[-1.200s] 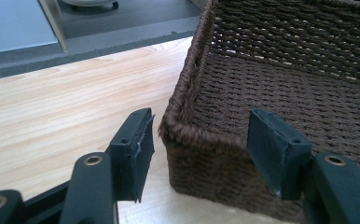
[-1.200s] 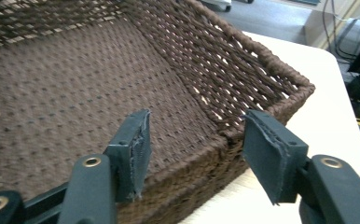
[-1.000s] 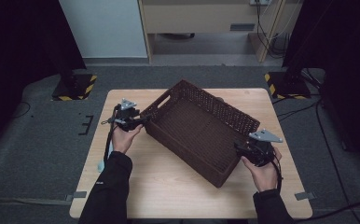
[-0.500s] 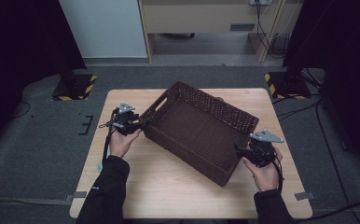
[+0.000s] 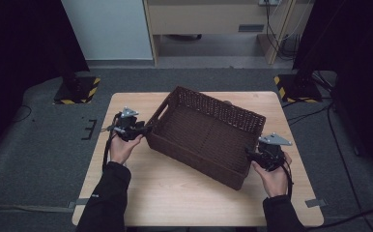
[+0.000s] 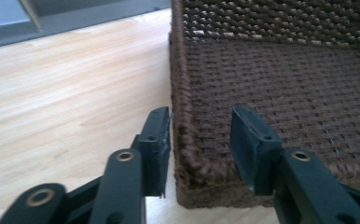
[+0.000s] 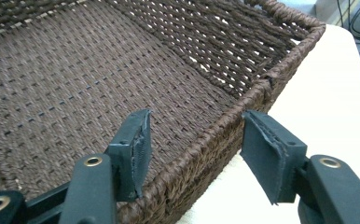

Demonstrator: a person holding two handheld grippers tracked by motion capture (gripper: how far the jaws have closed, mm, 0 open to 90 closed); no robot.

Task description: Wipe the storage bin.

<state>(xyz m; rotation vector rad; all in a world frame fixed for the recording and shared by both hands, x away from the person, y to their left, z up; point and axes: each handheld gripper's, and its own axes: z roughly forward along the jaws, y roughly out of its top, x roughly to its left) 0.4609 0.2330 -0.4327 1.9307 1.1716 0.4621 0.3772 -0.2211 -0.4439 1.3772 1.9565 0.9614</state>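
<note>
Two grippers straddle opposite ends of the brown wicker basket [image 5: 206, 135], which sits skewed on the wooden table [image 5: 175, 193], its long axis running from near left to far right. The left gripper [image 6: 201, 140] has its jaws just closing around the corner rim, one pad touching outside, the other apart inside. The right gripper [image 7: 194, 149] likewise brackets the rim, not yet pinching. The basket holds nothing

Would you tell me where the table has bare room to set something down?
The near strip of table between the forearms, in front of the basket, is bare. Its far right corner is too. It is crowded where the left gripper and right gripper straddle the rim.
</note>
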